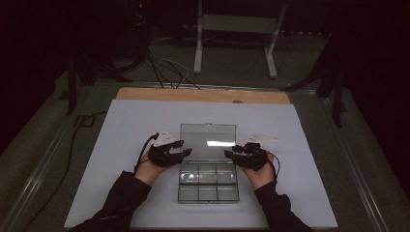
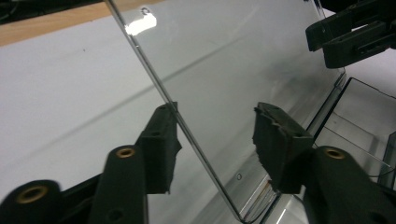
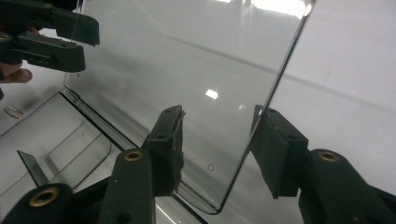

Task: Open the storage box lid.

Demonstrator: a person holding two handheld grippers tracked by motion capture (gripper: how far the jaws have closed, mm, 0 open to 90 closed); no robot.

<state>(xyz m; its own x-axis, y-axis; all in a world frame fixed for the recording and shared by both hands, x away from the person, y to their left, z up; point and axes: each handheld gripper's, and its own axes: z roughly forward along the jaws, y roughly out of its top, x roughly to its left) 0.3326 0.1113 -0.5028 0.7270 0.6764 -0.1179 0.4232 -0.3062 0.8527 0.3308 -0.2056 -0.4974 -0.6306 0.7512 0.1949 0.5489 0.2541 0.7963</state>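
Two grippers flank the clear compartment box (image 1: 208, 182), which sits on the white sheet (image 1: 121, 145) in front of you, its lid (image 1: 208, 142) swung open. Your left gripper (image 1: 186, 153) has its jaws spread around the lid's left edge; in the left gripper view (image 2: 212, 135) that edge (image 2: 187, 130) runs between them, close against the left jaw, though contact is hard to judge. Your right gripper (image 1: 227, 154) likewise stands parted around the right edge (image 3: 261, 112), pads clear of the plastic. Compartment dividers (image 3: 60, 154) show in the right gripper view; the high view renders them dim. Beyond lies the table's wooden edge (image 1: 203, 94); farther back, a white frame (image 1: 237, 29) fades into darkness.
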